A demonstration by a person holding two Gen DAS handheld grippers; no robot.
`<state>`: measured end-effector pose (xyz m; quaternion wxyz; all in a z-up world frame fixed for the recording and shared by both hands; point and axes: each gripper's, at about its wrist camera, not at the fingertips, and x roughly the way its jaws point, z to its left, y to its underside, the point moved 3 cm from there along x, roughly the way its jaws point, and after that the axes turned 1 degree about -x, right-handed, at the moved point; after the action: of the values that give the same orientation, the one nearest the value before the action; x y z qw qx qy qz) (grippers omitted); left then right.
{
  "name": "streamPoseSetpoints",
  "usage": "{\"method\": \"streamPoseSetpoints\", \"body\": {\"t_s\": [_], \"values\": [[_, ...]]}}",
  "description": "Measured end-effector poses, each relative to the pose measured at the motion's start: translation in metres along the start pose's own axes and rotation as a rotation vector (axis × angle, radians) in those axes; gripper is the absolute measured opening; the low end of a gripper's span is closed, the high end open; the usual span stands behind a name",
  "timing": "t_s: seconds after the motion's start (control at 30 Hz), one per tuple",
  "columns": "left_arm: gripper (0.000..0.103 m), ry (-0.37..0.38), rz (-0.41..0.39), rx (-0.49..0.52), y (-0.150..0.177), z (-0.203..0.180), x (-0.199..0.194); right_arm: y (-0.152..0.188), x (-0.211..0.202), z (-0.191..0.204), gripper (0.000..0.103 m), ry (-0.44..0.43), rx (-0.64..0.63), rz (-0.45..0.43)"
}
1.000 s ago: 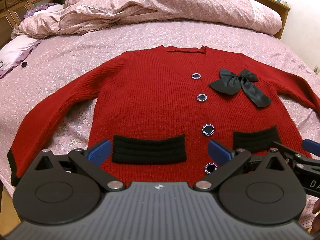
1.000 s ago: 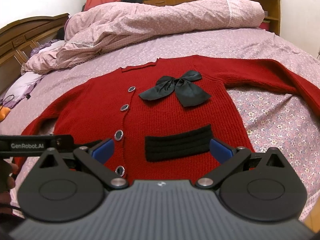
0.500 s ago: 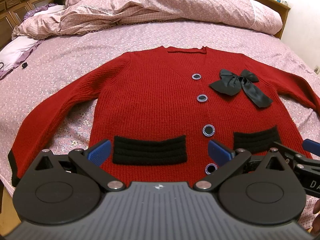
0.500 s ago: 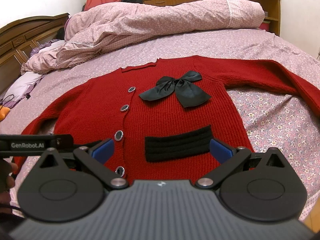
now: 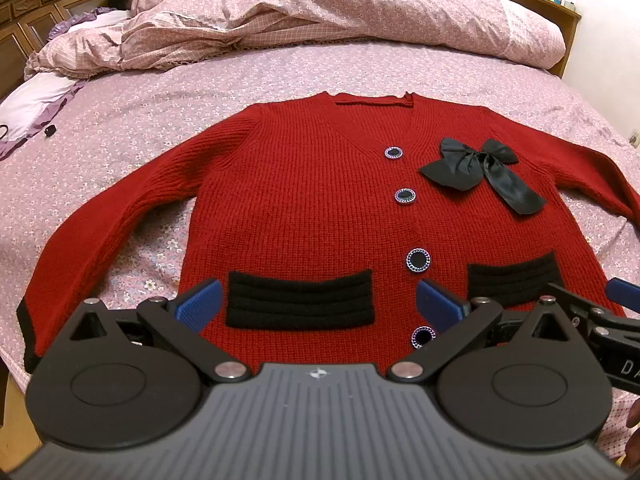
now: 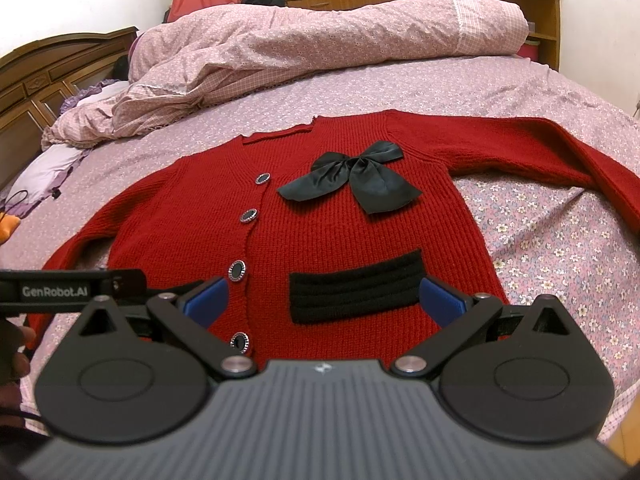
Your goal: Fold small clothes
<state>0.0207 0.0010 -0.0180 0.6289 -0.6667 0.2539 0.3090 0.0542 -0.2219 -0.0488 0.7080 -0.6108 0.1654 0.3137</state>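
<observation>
Lying flat beyond both tools [image 5: 318,304] [image 6: 324,300], the red cardigan [image 5: 312,208]; fingers spread apart.

Item count, as visible in both wrist views:

- Cardigan [image 5: 304,208]: one, red knit, lying flat on the bed [image 5: 120,128].
- Sleeves: two, one spread to each side.
- Buttons: four, in a single line down the front; the top button [image 5: 393,152] and the lowest button [image 5: 422,336] mark its ends.
- Black pocket bands: two, a wide band [image 5: 300,304] and a second band [image 5: 512,282].
- Black bow [image 5: 476,168]: one.
- Quilt [image 6: 320,52]: one, bunched at the far end of the bed.
- Grippers: two, the left gripper [image 5: 320,304] and the right gripper [image 6: 322,300], each with two blue fingers.
</observation>
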Motion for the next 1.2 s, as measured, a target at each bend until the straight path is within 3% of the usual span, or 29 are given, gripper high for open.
{"method": "streamPoseSetpoints", "body": {"t_s": [1.2], "values": [[0.103,0.0,0.037,0.02,-0.003,-0.002,0.016,-0.008,0.001,-0.013,0.103,0.004,0.006,-0.02]]}}
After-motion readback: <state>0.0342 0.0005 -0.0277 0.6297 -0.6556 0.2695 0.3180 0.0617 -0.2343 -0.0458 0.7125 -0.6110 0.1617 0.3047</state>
